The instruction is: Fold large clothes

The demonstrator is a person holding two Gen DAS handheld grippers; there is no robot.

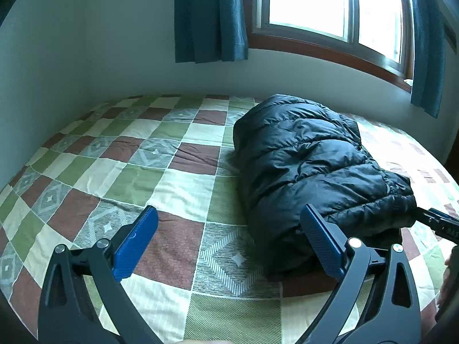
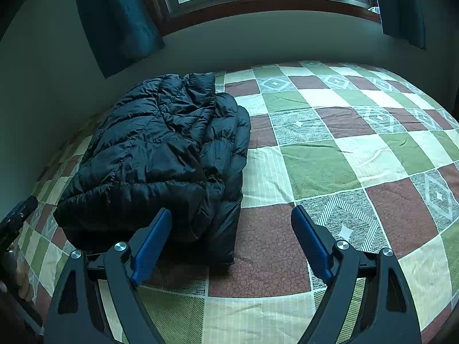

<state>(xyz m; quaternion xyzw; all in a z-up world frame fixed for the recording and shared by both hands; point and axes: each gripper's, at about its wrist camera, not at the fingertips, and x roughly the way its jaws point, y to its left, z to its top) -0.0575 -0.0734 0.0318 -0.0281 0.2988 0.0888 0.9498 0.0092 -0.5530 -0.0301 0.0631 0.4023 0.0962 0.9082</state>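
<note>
The black puffer jacket lay in a compact, thick bundle on the patchwork quilt of the bed, toward the side that ran along the wall under the window, with the teal curtains hanging above it. The left gripper hovered low over the quilt at the bundle's near end, its blue fingers spread wide and holding nothing, one pad close against the jacket's near corner. The right gripper sat likewise at the near end from the other side, fingers parted and empty, one pad overlapping the bundle's front edge in view; whether it touched the fabric could not be told. The fold looked close to finished, judging by the stacked layers. To finish well, it seemed wise to press the puffy top layer down so trapped air escaped, square the loose flap along the open side facing the wide stretch of quilt, and pinch through all layers at once, since slick quilted nylon tends to slide and spring open. No brand or label could be read on the jacket; a few pale characters on the right gripper's body were too blurred to read.
</note>
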